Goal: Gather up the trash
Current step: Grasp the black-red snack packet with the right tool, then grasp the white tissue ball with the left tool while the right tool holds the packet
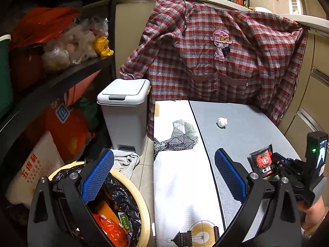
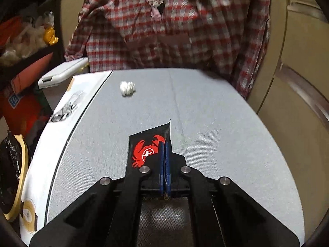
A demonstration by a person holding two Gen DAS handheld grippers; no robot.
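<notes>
— Grey desk, plaid shirt behind. Where's the trash?

— My right claw is clamped on a black packet w/ red crab logo. Tissue wad lies farther back.

— Left?

— My left claw is spread apart; only that cam shows the lined bin and the packet's "七欣天".

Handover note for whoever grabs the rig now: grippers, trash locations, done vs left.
Right gripper: shut on the black crab-print wrapper, over the grey table.
Left gripper: open, empty, above the lined round bin and the table edge.
Done: wrapper picked; the bin already holds trash.
Left: drop the wrapper in the bin, then fetch the crumpled white tissue from the far part of the table.
</notes>
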